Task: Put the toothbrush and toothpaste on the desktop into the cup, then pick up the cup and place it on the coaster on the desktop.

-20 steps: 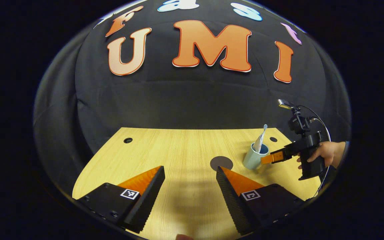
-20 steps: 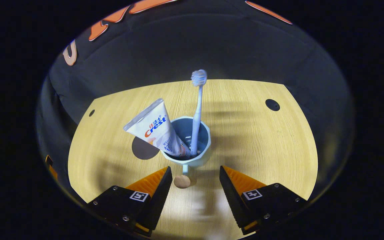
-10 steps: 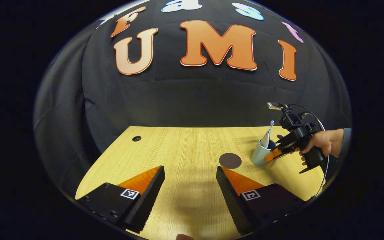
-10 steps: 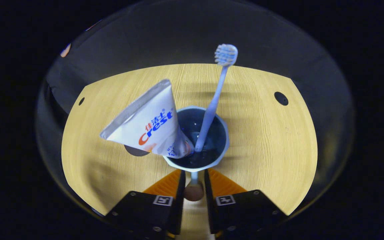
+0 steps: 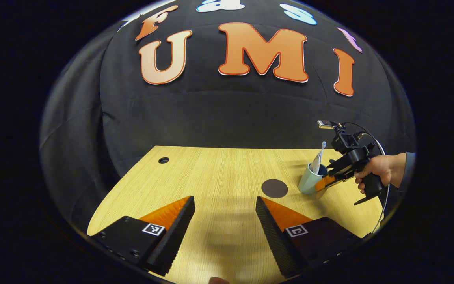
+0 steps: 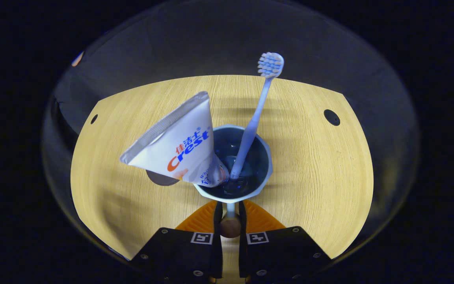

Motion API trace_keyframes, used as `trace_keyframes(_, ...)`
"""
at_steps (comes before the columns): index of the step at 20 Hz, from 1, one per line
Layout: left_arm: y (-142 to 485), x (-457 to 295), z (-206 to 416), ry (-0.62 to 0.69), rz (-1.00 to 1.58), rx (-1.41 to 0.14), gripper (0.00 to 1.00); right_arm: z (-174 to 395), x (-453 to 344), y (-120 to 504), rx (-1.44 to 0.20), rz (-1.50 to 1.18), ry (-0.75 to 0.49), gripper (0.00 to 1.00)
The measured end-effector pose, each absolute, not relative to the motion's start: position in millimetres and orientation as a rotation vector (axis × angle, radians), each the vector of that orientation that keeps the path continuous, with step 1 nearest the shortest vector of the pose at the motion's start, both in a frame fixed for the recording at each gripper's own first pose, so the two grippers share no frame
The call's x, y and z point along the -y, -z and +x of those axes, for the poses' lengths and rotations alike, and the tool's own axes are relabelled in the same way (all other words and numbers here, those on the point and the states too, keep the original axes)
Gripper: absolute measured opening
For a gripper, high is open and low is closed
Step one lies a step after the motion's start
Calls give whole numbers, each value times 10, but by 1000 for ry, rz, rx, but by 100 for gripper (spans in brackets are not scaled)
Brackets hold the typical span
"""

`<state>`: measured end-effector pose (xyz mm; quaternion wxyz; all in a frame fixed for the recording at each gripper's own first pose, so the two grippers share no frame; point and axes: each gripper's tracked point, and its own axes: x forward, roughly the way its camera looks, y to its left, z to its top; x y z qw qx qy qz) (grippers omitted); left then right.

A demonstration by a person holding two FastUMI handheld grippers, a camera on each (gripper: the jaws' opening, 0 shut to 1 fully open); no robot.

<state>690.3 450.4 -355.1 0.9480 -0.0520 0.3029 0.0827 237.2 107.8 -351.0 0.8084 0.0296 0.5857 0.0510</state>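
Note:
A pale blue cup [image 6: 264, 173] stands on the wooden desktop [image 6: 321, 165], holding a white toothpaste tube [image 6: 175, 146] that leans left and a light blue toothbrush [image 6: 256, 118] with its bristles up. My right gripper [image 6: 229, 213] is shut on the cup's handle [image 6: 230, 225] at the near side. A dark round coaster [image 6: 158, 179] lies to the cup's left, partly hidden by the tube. In the left gripper view the cup [image 5: 309, 181] stands just right of the coaster [image 5: 274, 188], with a hand [image 5: 376, 167] holding the right gripper [image 5: 323, 182]. My left gripper [image 5: 225, 209] hovers open over the near desktop.
Two dark cable holes [image 6: 332, 117] [image 6: 93, 118] sit near the desktop's far corners. The black cloth wall rises right behind the far edge. Bare wood [image 5: 211, 173] stretches between my left gripper and the coaster.
My right gripper moved in from open and closed its fingers tight on the cup's handle. The left gripper has barely shifted.

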Motion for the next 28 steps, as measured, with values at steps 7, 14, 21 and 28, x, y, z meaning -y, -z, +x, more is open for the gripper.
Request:
trace_keyframes(7,3556,-4576,6745,-173,-71,-629,95,2466,-1062,3501,-1191,39,-191,16)
trace_keyframes(14,3607,-4670,6470,-197,-87,-652,94,2468,-1060,3528,-1183,17,-255,17)
trace_keyframes(21,3675,-4816,6342,-235,-105,-682,94,2455,-1020,3497,-1239,-26,-280,17)
trace_keyframes(28,3693,-4709,6434,-206,-121,-696,94,2453,-917,3465,-1202,-23,-266,28)
